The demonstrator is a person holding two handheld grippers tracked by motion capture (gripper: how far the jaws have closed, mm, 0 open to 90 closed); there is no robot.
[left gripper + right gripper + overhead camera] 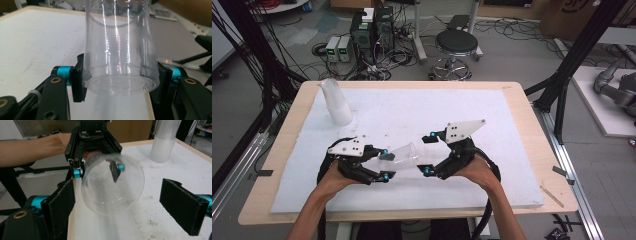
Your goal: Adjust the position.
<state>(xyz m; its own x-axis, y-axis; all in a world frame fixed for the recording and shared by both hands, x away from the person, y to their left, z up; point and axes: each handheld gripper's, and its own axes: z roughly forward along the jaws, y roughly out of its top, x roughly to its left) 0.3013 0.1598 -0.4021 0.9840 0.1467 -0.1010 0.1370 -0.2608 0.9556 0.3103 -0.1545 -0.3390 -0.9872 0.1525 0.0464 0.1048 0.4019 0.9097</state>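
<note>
The left gripper [384,164] is clamping the clear cup's [406,154] base between its fingers [77,77], mouth facing the wide-open, empty right gripper [428,153]; a cup stack [336,101] is standing well apart on the counter [512,100].

A stack of clear cups [337,104] stands upside down at the far left of my surface [422,89], on its white foam mat [412,107]. Beyond the far edge I see a round black stool [456,42], two dark computer towers [372,30] and tangled cables [387,60] on the floor.
</note>
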